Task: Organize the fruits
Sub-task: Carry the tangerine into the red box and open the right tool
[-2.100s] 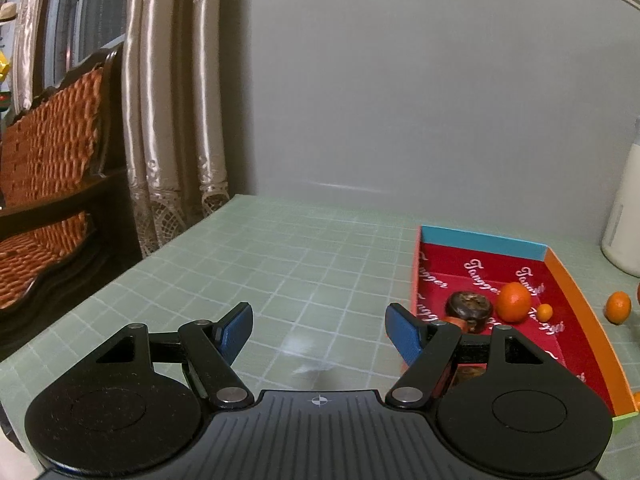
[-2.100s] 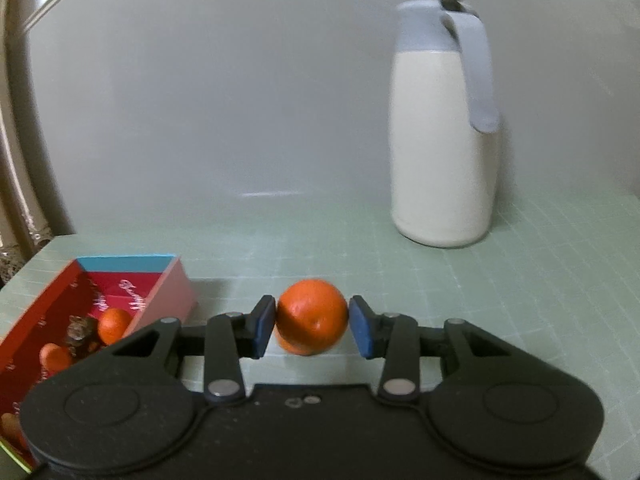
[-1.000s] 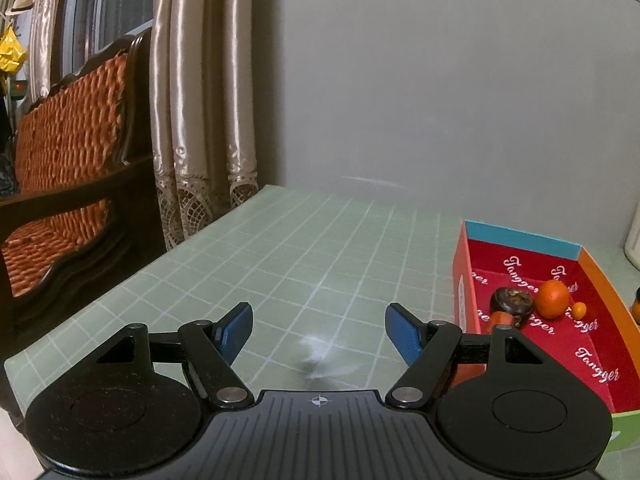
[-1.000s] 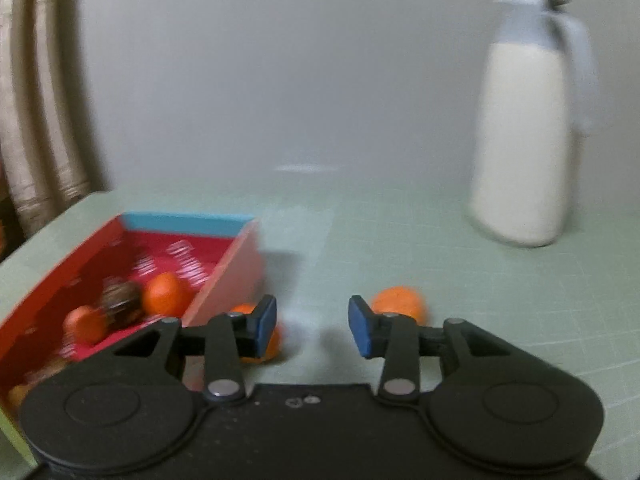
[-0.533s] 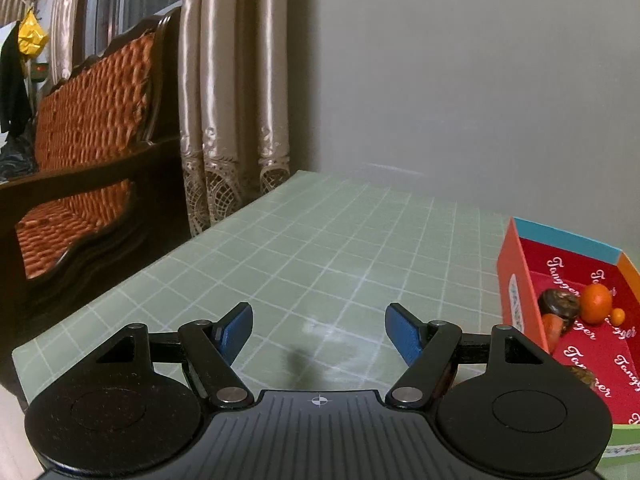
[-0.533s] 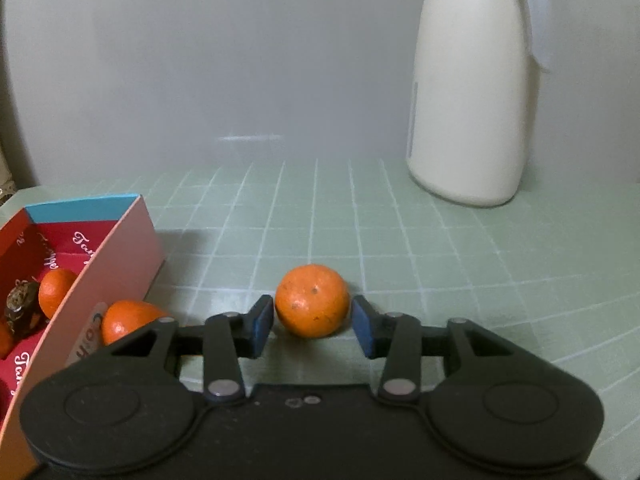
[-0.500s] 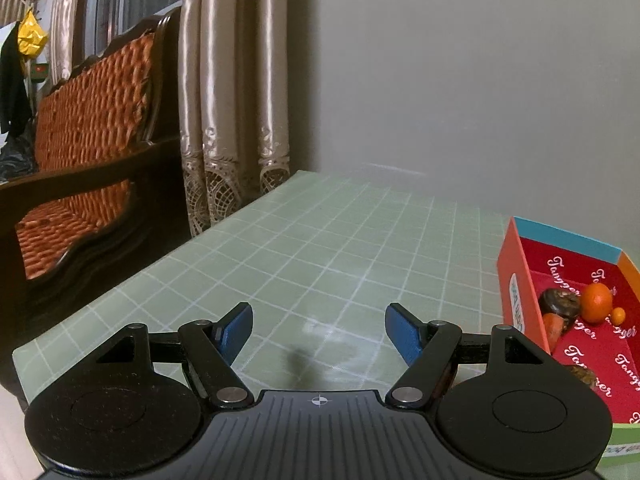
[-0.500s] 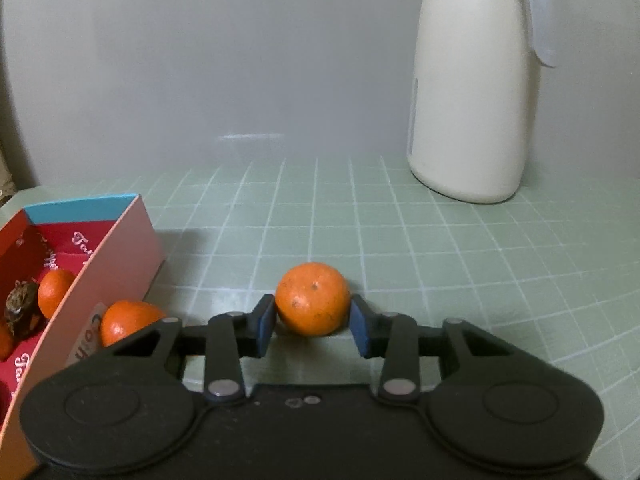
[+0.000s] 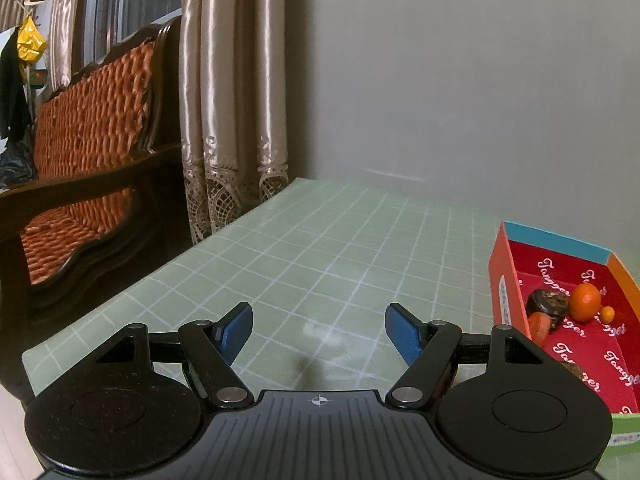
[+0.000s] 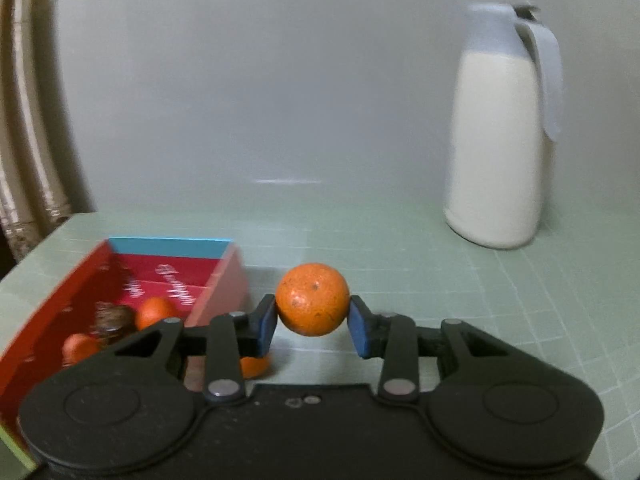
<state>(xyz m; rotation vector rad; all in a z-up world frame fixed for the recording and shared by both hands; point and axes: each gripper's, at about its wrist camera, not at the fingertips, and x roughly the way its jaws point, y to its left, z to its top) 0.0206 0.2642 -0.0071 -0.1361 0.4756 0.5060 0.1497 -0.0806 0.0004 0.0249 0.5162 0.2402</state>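
One orange (image 10: pixel 312 299) sits clamped between the pads of our right hand-held gripper (image 10: pixel 312 322), lifted off the table (image 10: pixel 400 248). Left of the orange and just beside it lies the red box (image 10: pixel 218 292), its long axis running away from us; our left hand-held gripper (image 9: pixel 319 332) hangs open and empty.

The green table (image 9: pixel 320 248) lies bare ahead of the left gripper (image 9: pixel 319 332), up to the wall. The red box (image 10: pixel 218 280) blocks the right gripper's (image 10: pixel 312 326) left side, with a loose orange (image 10: pixel 256 366) seemingly just beside its wall. The white jug (image 10: pixel 500 152) stands far right, well apart.
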